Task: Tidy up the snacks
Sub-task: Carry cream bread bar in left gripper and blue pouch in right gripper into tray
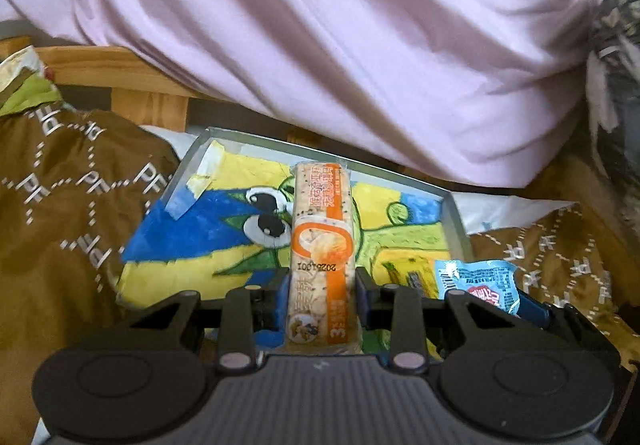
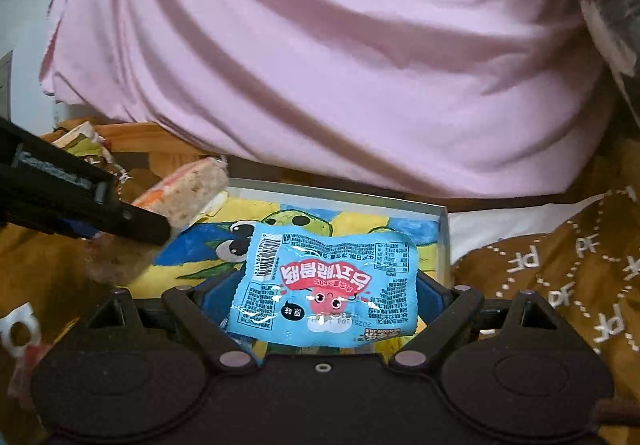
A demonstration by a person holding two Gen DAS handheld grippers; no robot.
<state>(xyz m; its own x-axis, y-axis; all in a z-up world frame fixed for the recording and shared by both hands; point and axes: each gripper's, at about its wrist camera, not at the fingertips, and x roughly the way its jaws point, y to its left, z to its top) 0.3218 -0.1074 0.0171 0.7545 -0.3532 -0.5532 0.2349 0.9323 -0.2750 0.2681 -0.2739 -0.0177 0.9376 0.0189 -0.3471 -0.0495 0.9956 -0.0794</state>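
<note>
My left gripper (image 1: 322, 285) is shut on a long orange-and-white cracker bar (image 1: 322, 245), which sticks forward over a shallow grey tray (image 1: 454, 221) lined with a bright cartoon drawing. My right gripper (image 2: 320, 297) is shut on a wide light-blue snack packet (image 2: 324, 285) with a red label, its blue pads pressing both edges, also above the tray (image 2: 442, 241). In the right wrist view the left gripper (image 2: 132, 221) and the cracker bar (image 2: 188, 193) come in from the left. The blue packet (image 1: 480, 281) shows at the lower right of the left wrist view.
A person in a pink shirt (image 1: 340, 45) stands close behind the tray. Brown patterned cloth (image 1: 60, 205) covers the surface on both sides. A wooden frame (image 1: 120, 73) and a green-and-white wrapper (image 1: 24, 85) lie at the far left. Another wrapper (image 2: 20, 329) lies at the left edge.
</note>
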